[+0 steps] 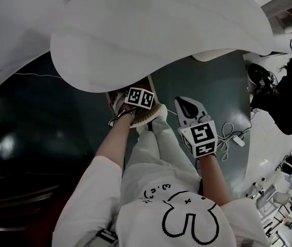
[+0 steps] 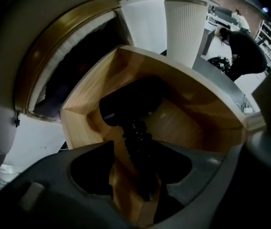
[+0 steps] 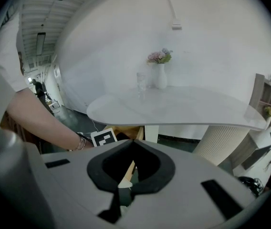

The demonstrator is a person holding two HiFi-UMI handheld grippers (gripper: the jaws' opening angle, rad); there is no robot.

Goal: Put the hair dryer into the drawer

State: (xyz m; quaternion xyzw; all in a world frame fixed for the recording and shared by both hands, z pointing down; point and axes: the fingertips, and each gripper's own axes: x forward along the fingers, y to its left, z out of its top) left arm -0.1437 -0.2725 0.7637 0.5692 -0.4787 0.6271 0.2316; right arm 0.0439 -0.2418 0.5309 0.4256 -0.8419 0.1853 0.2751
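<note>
The drawer (image 2: 80,116) stands pulled open, a light wooden box with plain walls and a bare plank floor. The hair dryer (image 2: 130,106) is down inside it. It is black, with its thick barrel lying crosswise toward the back. Its handle runs toward the near wall and ends in a ribbed cord sleeve.

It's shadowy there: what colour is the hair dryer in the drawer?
Black hair dryer against the light wood drawer; clearest in the left gripper view.

Wooden drawer (image 2: 83,109), black hair dryer (image 2: 128,104) inside, white table (image 3: 183,109) with vase (image 3: 161,78) and glass (image 3: 141,84)
</note>
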